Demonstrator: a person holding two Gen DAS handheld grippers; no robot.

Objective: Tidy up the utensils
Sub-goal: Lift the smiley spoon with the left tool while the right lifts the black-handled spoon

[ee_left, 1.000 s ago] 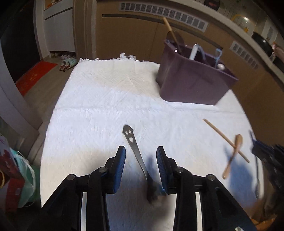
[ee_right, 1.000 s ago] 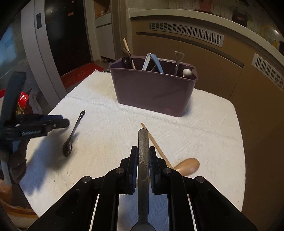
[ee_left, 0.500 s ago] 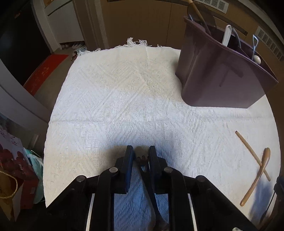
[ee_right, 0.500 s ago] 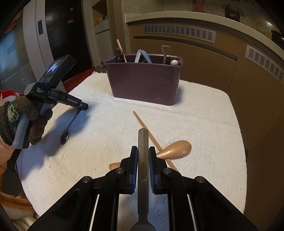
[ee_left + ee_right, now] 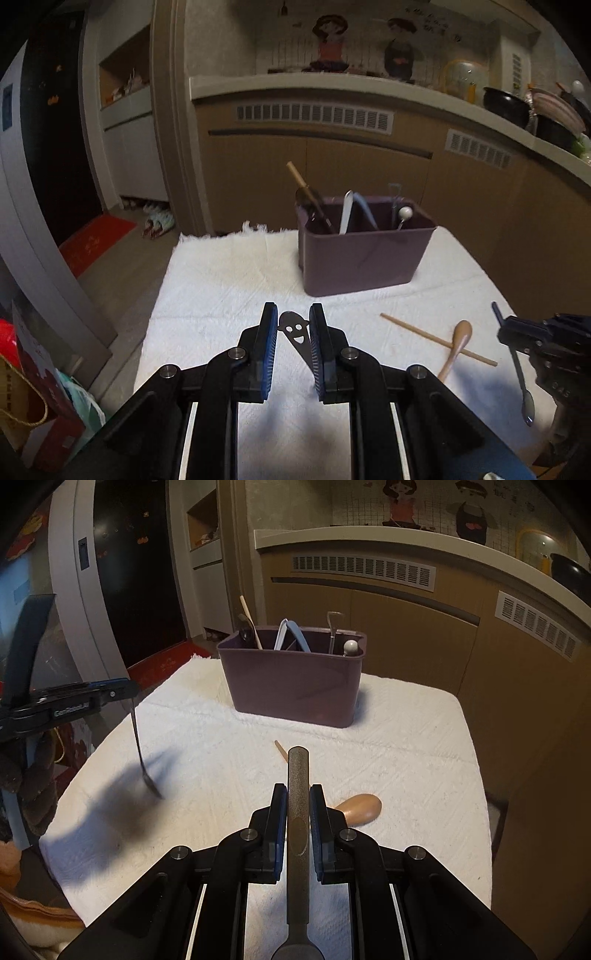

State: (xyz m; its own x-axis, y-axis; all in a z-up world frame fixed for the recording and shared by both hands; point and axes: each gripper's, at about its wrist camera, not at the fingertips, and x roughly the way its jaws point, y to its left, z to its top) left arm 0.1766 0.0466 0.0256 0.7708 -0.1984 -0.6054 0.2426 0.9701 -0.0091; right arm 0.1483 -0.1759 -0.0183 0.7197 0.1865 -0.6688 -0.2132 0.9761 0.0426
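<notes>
While a second ago it lay flat, the smiley spoon (image 5: 295,332) now hangs lifted.

Readable lettering: one faint brand mark

The left gripper (image 5: 110,696), at nine o'clock in the right wrist view, carries small pale lettering along its side, seemingly "GenRobot.AI"; nothing else is legible.

Ahead of me a tan cabinet front (image 5: 332,155) with white vents (image 5: 314,113) runs under a pale counter (image 5: 295,79). Cartoon figures (image 5: 330,40) decorate the wall above. To my left a red mat (image 5: 94,242) lies on wood floor (image 5: 136,273) beside a dark door (image 5: 136,572). Light is dim.
</notes>
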